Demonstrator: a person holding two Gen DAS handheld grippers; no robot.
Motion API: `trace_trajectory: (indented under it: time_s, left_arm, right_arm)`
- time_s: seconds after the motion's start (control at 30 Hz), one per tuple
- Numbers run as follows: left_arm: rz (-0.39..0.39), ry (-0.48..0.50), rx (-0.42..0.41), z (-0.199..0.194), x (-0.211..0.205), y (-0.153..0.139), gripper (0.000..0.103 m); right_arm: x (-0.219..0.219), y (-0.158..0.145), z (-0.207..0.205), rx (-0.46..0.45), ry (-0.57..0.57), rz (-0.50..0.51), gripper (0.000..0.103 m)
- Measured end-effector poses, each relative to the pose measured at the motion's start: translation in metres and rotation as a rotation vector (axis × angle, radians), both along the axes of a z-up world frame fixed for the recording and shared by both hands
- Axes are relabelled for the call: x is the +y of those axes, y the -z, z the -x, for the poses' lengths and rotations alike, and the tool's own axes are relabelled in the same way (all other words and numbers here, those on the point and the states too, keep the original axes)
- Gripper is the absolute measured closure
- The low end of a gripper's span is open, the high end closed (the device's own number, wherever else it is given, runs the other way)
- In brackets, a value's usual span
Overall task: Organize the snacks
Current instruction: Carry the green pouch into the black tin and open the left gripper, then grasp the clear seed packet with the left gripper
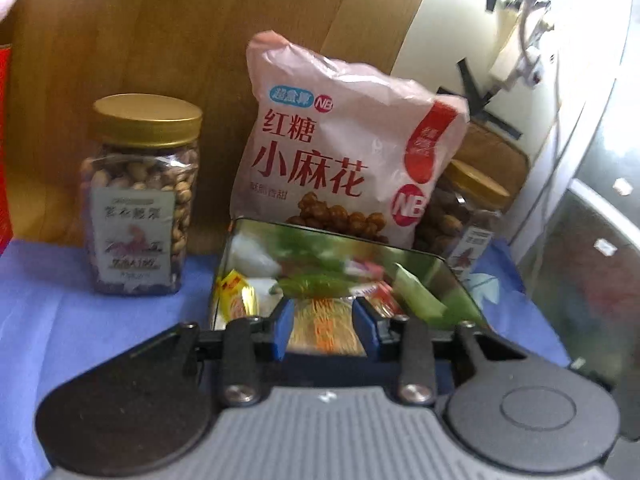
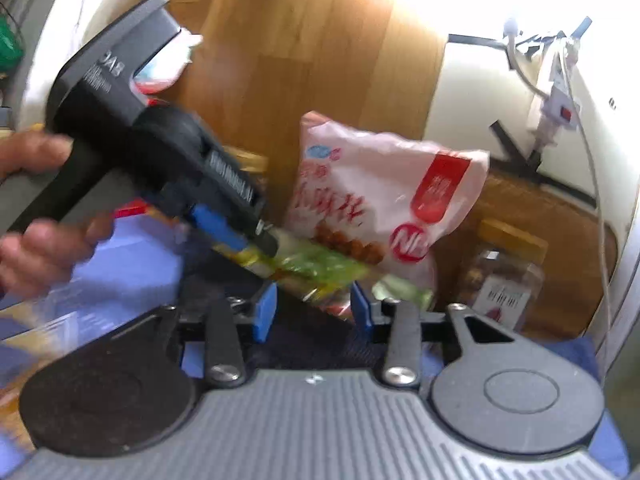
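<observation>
Two blue pads of the left gripper (image 1: 325,330) are pinching a yellow-orange snack packet (image 1: 326,330) at lower centre, over the open tin (image 1: 424,258). Behind are standing a pink bag (image 1: 340,148) and peanut jar (image 1: 142,196). Lower centre, the right gripper (image 2: 312,312) is gaping, holding nothing.

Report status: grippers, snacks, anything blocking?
Left gripper shut on snack packet over open tin. Right gripper open, empty. Pink bag behind tin; nothing blocking.
</observation>
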State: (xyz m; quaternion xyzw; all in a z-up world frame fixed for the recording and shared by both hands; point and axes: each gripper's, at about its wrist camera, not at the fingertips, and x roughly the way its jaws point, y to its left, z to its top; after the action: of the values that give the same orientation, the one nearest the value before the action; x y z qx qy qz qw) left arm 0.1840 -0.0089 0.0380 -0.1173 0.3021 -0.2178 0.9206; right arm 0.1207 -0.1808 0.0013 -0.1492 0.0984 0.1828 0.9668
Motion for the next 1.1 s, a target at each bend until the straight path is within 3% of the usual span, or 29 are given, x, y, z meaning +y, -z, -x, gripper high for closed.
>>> trace_trajectory:
  time_s: [0.1,0.23,0.4,0.53,0.67,0.77,0.83,0.93,1.1]
  left_arm:
    - [-0.003,-0.001,-0.017,0.034,0.02,-0.006,0.065]
    - [0.024,0.014,0.055,0.07,0.045,0.004,0.065]
    - [0.051,0.057,0.212,0.1,0.06,0.035,0.065]
    - [0.128,0.065,0.287,0.112,0.067,0.054,0.054]
    - [0.203,0.078,0.306,0.116,0.067,0.062,0.051]
    - [0.298,0.126,0.342,0.113,0.061,0.065,0.053]
    - [0.33,0.163,0.344,0.115,0.053,0.067,0.055]
    - [0.305,0.185,0.323,0.117,0.038,0.066,0.061]
    - [0.311,0.166,0.321,0.117,0.043,0.063,0.061]
  right_arm:
    - [-0.006,0.008,0.019,0.144,-0.075,-0.083,0.052]
    - [-0.017,0.02,0.031,0.359,-0.131,-0.214,0.05]
    - [-0.025,0.024,0.027,0.509,-0.144,-0.342,0.047]
    - [-0.029,0.028,0.03,0.585,-0.17,-0.472,0.047]
    - [-0.026,0.03,0.037,0.618,-0.18,-0.539,0.046]
    - [-0.032,0.036,0.033,0.677,-0.201,-0.65,0.048]
    - [-0.034,0.038,0.032,0.687,-0.191,-0.675,0.055]
    - [-0.042,0.042,0.027,0.738,-0.167,-0.726,0.077]
    - [-0.054,0.047,0.024,0.771,-0.173,-0.825,0.09]
